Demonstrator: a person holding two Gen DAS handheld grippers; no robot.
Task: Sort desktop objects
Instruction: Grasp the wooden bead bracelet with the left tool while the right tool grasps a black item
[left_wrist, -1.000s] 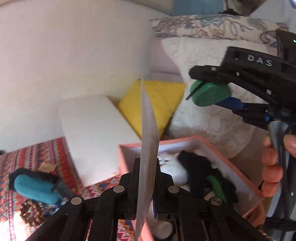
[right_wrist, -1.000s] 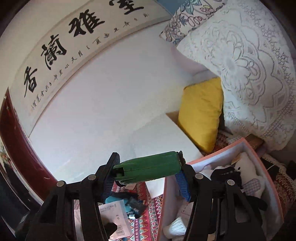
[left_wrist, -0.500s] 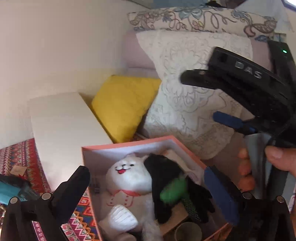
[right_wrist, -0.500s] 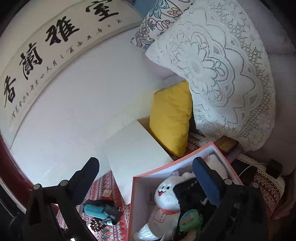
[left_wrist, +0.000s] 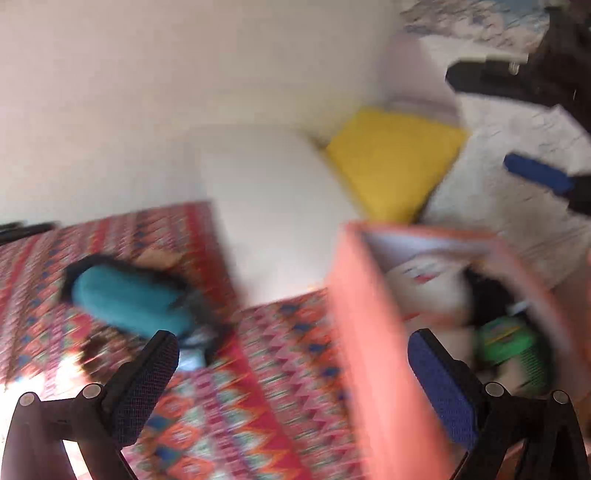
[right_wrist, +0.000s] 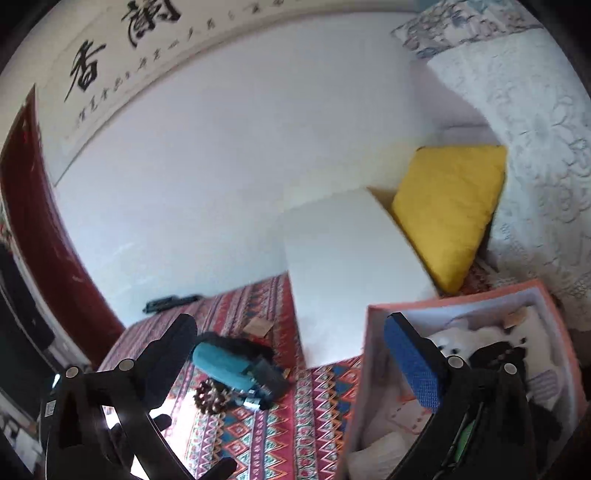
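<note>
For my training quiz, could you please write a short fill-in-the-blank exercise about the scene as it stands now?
1. Both the left gripper and the right gripper are ____.
2. The plush toy lies inside the ____ box.
3. The cushion leaning beside the white box is ____.
4. The teal case lies on the patterned ____.

Missing words: open; pink; yellow; cloth
</note>
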